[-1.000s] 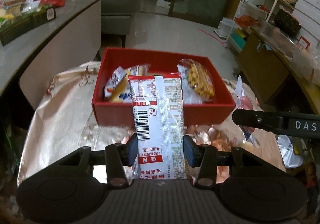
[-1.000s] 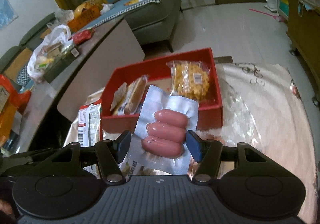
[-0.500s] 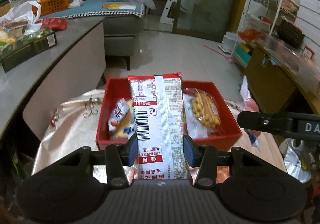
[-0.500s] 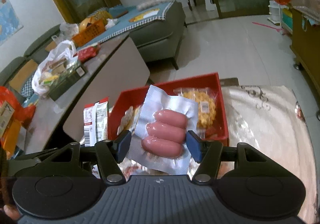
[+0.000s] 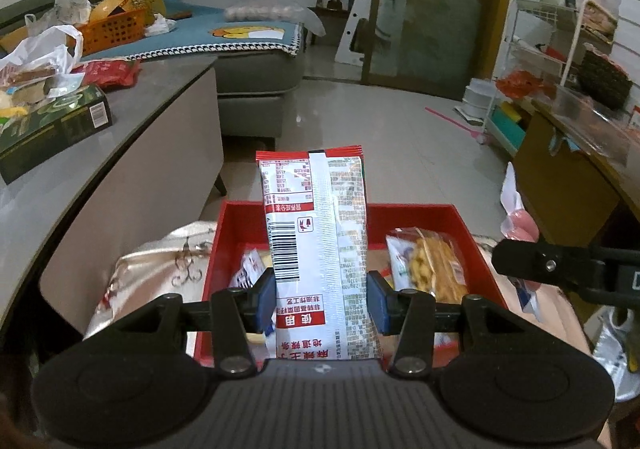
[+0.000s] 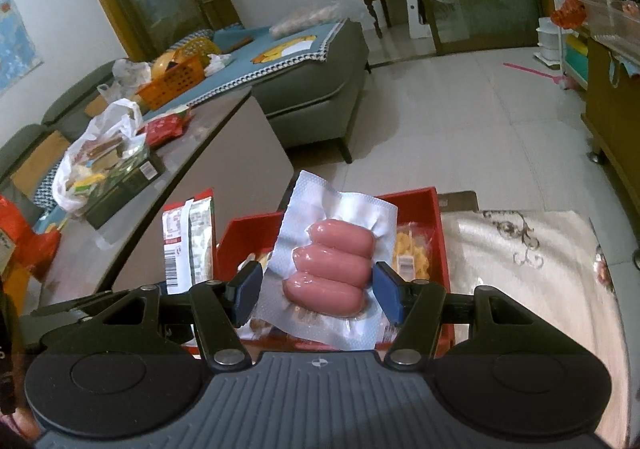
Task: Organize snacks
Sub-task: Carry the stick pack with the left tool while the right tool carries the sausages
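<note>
My left gripper [image 5: 322, 299] is shut on a tall red-and-white snack packet [image 5: 316, 233], held upright above the near part of a red box [image 5: 476, 245]. The packet also shows in the right wrist view [image 6: 188, 245]. My right gripper [image 6: 316, 291] is shut on a clear pack of three pink sausages [image 6: 332, 261], held over the same red box [image 6: 438, 217]. In the box lie a bag of yellow snacks [image 5: 434, 265] on the right and a small wrapped snack [image 5: 250, 269] on the left.
The box rests on a shiny patterned cloth [image 6: 528, 249]. A grey counter [image 5: 132, 121] to the left holds a green box [image 5: 52, 125], a white bag and a red packet. A grey sofa [image 5: 248, 61] and a wooden cabinet [image 5: 560, 185] stand beyond.
Both grippers have risen and tilted up with their packs held. The red box now sits lower in both views and more of the room shows.
</note>
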`<state>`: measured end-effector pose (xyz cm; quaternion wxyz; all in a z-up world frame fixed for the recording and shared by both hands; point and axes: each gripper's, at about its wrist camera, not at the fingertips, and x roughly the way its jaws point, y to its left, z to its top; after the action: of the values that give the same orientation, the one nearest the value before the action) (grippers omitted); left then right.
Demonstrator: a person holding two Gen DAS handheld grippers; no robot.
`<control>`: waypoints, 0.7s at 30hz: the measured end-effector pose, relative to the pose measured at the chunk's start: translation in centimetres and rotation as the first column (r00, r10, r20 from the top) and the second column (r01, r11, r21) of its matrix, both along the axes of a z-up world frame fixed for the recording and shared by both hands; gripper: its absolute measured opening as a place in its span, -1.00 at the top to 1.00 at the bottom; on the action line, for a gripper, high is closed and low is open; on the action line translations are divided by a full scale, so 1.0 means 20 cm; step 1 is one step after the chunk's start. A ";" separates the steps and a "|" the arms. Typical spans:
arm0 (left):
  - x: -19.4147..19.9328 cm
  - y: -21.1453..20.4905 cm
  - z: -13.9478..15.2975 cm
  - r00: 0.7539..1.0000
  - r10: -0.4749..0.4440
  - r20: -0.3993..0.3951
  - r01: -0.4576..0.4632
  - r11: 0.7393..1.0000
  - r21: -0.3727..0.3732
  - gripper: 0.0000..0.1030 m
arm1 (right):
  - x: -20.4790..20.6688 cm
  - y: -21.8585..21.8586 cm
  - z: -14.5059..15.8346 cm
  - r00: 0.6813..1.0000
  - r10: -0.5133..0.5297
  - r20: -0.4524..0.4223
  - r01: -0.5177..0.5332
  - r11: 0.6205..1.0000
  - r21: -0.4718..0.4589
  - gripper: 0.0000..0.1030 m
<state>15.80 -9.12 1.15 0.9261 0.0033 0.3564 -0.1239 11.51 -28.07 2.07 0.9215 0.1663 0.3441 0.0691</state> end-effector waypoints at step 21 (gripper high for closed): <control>0.23 -0.08 -0.18 0.997 0.029 -0.068 -0.025 0.998 0.061 0.22 | 0.29 0.04 -0.21 0.994 0.008 -0.110 -0.016 0.997 -0.072 -0.31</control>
<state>20.47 -10.75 -2.54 0.9143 0.0218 0.3917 -0.1008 17.40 -27.27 -2.10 0.9062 0.1342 0.3976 0.0529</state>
